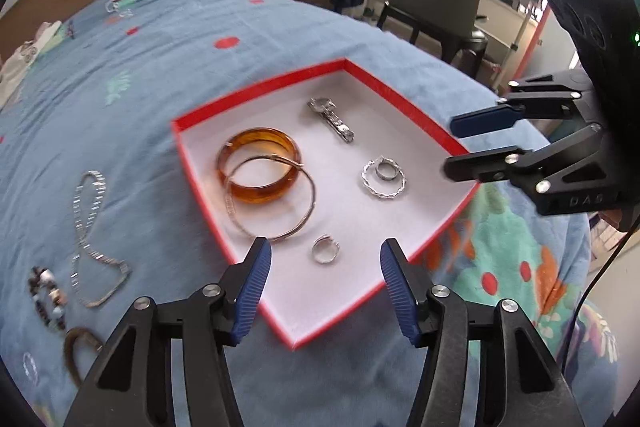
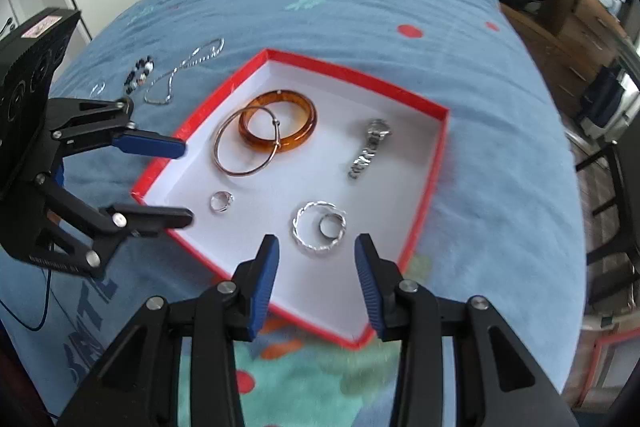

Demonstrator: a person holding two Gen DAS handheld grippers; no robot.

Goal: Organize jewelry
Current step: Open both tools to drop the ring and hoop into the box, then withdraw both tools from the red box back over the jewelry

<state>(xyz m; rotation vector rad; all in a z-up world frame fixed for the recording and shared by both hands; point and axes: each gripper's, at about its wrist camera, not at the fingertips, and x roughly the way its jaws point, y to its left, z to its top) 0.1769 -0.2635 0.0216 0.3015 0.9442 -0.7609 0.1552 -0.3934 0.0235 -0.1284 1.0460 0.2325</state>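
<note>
Left claw (image 1: 326,255): sitting nearest the lens, jaws standing apart with nothing between them, hanging over the near corner of the box (image 1: 256,81); a small ring (image 1: 326,249) is lying on the liner just beyond its tips.
Right claw (image 2: 316,251): also gaping and gripping nothing, hovering over its own near edge of the box, with the twisted ring (image 2: 316,229) just ahead.
Box: red-walled, white-lined, resting on the blue bedspread (image 1: 120,67).
Lying in the box: one amber bangle (image 1: 260,171), one thin hoop (image 1: 272,199) leaning across it and touching it, one watch (image 1: 332,119), one twisted ring, one plain ring (image 1: 385,171) sitting inside the twisted one, one small ring. Six pieces.
Waiting on the bedspread: one silver chain (image 1: 88,239), one bead bracelet (image 1: 46,297), one brown band (image 1: 78,351) at the frame edge. Something small is glinting further off; too blurred to name.
Risk, claws: both are working close over one small box, so, judging by the spacing, they could be knocking into each other.
Risk, box: it is light-looking and sitting on soft bedding; a finger catching the wall could be tipping or sliding it and spilling rings.
Risk, chain: likely to be slipping or trailing if pinched at one end, snagging the wall on the way in.
Risk, rings: small and thin, probably rolling or hiding in folds if dropped outside the box.
</note>
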